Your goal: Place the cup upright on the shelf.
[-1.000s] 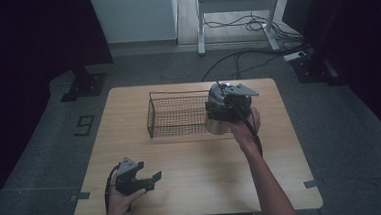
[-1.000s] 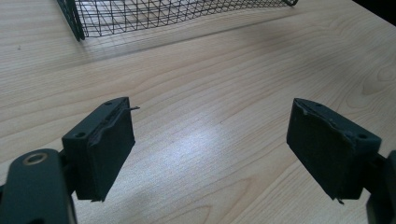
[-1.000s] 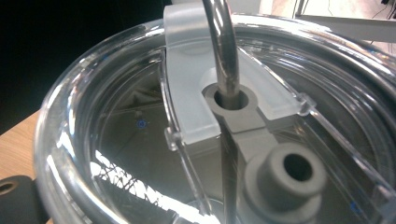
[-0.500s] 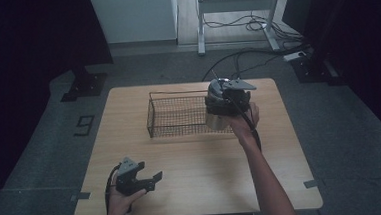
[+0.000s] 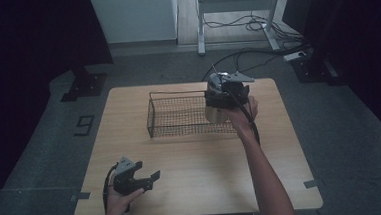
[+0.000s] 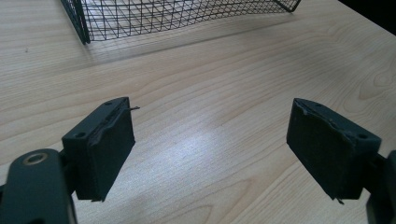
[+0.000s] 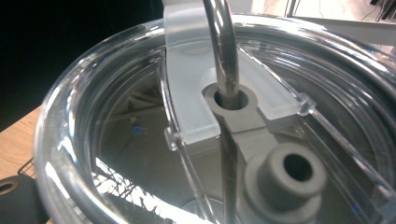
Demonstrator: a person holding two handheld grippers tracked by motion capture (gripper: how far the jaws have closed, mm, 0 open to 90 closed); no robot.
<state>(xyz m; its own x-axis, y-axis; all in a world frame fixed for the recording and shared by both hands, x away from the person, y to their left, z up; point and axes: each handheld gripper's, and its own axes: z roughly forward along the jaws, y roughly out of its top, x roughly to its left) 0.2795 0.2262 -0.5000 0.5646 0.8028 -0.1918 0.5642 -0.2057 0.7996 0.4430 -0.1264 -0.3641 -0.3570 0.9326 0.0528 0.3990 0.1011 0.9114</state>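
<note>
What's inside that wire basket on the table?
The wire basket looks empty through most of its mesh. At its right end the right tool holds a clear lidded cup, and that tool and hand cover whatever lies beneath.

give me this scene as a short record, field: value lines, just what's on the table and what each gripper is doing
surface: light wooden table
container: black wire mesh basket, standing at the far middle of the table
held item: clear plastic tumbler with lid and metal straw, at the basket's right end
right gripper: above the tumbler, at the basket's right end; jaw state cannot be told
left gripper: open, nothing between its jaws, low over the table's near left part
left gripper facing: toward the basket
</note>
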